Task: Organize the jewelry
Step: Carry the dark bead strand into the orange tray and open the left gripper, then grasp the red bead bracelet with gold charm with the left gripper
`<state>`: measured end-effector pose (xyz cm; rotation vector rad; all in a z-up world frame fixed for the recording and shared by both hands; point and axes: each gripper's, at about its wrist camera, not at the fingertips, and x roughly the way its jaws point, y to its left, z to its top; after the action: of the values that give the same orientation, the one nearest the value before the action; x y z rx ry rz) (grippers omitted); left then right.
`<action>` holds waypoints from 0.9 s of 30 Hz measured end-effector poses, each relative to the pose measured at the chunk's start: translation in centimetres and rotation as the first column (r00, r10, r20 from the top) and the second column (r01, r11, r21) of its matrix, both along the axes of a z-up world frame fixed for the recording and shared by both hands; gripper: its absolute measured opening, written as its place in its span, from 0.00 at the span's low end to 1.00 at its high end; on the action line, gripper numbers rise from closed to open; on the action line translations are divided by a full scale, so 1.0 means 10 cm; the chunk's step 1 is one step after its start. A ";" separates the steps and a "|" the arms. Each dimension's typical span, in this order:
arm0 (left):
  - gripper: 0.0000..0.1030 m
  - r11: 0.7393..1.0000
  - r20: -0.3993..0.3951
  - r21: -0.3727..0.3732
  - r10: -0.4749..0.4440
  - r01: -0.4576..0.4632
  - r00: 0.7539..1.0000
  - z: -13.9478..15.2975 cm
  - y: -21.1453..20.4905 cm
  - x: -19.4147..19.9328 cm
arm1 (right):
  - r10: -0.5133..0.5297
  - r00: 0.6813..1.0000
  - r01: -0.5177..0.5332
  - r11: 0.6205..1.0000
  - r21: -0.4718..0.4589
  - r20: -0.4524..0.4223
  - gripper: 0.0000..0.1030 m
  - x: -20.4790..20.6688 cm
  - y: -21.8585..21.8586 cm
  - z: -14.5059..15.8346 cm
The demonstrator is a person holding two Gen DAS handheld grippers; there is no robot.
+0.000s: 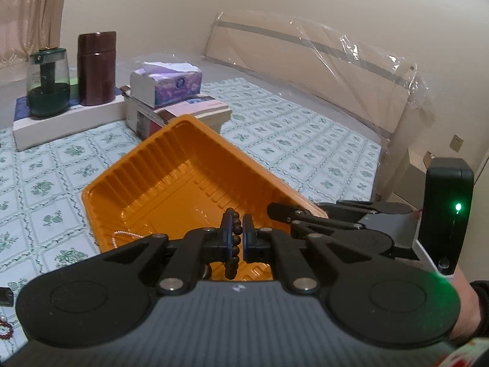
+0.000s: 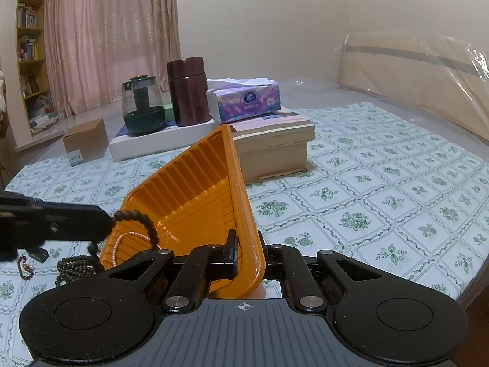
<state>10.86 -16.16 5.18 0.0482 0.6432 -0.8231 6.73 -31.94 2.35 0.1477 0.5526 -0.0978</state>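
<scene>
Tray (image 1: 171, 165): glossy orange plastic, ribbed walls. Bead string (image 1: 233, 241): dark matt, prob wood. Bedsheet (image 2: 366, 189): printed cloth. Grippers: matt blk plastic.

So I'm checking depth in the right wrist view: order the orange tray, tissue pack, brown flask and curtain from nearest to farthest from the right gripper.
1. Orange tray, its rim clamped in the right gripper.
2. Tissue pack, on the books straight ahead.
3. Brown flask, just left of the tissues and about level with them; too close to call.
4. Curtain, on the far left.
</scene>
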 end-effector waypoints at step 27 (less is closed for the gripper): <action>0.08 0.872 0.075 0.162 0.456 -0.462 0.887 -0.46 1.43 -0.06 | -0.001 1.000 0.001 1.000 0.001 -0.001 0.08 -0.01 -0.03 -0.02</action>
<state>10.25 -1.89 0.63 0.0665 0.6595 -0.3015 6.67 -32.29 2.13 0.1487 0.5538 -0.0986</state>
